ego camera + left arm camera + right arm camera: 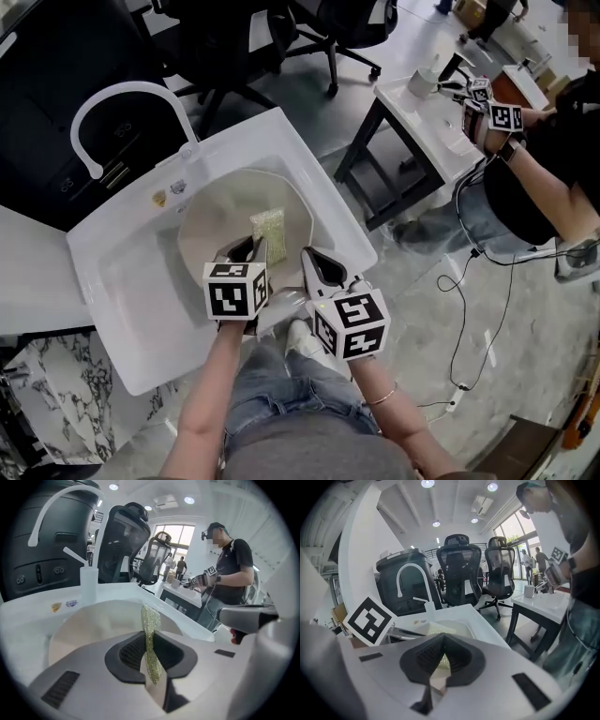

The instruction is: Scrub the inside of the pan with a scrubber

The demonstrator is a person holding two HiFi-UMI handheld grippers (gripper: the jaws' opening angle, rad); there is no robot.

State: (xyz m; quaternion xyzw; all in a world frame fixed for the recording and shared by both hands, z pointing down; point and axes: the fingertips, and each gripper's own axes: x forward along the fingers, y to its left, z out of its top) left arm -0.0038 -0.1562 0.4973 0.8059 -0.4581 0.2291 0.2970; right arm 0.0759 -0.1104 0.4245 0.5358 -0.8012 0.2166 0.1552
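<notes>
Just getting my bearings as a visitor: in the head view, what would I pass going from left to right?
Faucet → left gripper → right gripper → side table → another person.

Head view looks steeply down on the pan [211, 230]; both gripper views skim it closely.

1. Head view's bright and evenly lit, white sink [309, 178] gleaming, shadows soft.
2. Gripper views: ceiling lights [189, 500] and far window [176, 531] blow out.
3. Fisheye bends edges, corners black, near jaws soft.
</notes>
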